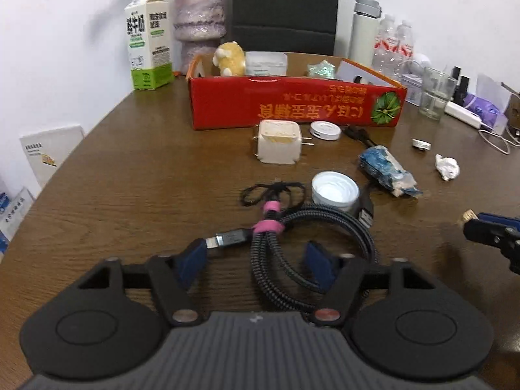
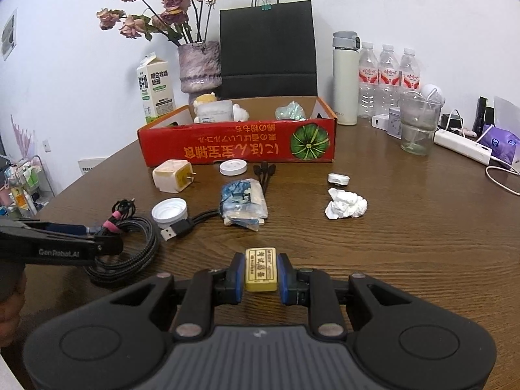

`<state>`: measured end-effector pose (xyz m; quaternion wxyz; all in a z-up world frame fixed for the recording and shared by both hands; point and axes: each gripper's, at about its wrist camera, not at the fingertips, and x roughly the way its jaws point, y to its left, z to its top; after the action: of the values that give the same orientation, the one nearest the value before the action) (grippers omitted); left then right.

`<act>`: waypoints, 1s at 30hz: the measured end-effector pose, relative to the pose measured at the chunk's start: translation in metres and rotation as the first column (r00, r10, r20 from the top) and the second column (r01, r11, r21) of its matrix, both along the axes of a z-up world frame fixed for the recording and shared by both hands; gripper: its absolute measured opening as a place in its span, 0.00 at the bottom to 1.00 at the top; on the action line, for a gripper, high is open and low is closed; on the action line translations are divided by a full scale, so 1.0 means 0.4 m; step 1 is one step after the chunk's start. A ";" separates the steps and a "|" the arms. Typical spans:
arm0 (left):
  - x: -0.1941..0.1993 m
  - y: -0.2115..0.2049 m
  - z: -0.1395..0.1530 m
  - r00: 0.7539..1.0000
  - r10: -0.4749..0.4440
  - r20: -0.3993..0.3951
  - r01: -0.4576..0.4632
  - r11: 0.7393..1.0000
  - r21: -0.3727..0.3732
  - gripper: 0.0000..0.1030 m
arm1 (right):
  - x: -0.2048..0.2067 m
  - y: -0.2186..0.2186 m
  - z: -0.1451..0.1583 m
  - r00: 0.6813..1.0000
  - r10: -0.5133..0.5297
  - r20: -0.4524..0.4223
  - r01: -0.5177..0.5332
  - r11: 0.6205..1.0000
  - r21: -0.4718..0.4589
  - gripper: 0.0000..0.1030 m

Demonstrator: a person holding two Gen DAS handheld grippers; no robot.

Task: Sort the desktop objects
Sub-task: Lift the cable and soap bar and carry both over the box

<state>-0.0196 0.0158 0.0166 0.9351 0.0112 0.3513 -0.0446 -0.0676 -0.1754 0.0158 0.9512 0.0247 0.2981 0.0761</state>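
Observation:
A coiled black braided cable [image 1: 282, 260] with pink ties lies on the brown table, and my left gripper [image 1: 256, 261] stands open astride it; its blue pads [image 1: 195, 260] are clear of the bundle. From the right wrist view the left gripper [image 2: 107, 242] hovers over the same cable [image 2: 130, 247]. My right gripper [image 2: 261, 273] is shut on a small yellow block [image 2: 261, 269] with printed writing, held above the table. An open red box [image 1: 292, 107] at the back holds a plush toy [image 1: 229, 57], a clear container and a green packet.
Loose on the table: white charger plug [image 1: 279, 143], white lid [image 1: 334, 191], blue wrapper [image 1: 386, 169], crumpled tissue [image 2: 346, 206], white disc [image 2: 233, 167]. Milk carton [image 2: 156, 91], vase [image 2: 200, 68], thermos [image 2: 345, 78], bottles and a glass [image 2: 417, 126] line the back; a power strip [image 2: 461, 144] lies right.

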 end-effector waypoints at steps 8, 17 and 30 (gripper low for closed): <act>-0.007 -0.003 0.000 0.998 0.044 0.034 -0.044 0.999 -0.015 0.39 | -0.001 0.019 -0.005 1.000 0.028 -0.002 -0.028 1.000 -0.011 0.19; -0.119 -0.005 0.067 0.984 0.057 0.168 -0.056 0.998 -0.009 0.39 | -0.036 0.021 0.031 0.999 0.033 0.042 -0.032 0.999 -0.010 0.19; -0.213 -0.018 0.266 0.923 -0.004 0.384 0.027 0.998 -0.053 0.39 | -0.119 -0.001 0.206 0.968 0.043 0.249 -0.042 0.999 -0.012 0.19</act>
<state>-0.1048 0.0085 0.1229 0.9854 -0.0040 0.1599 -0.0589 -0.1153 -0.1758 0.0981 0.9793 0.0055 0.1771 0.0979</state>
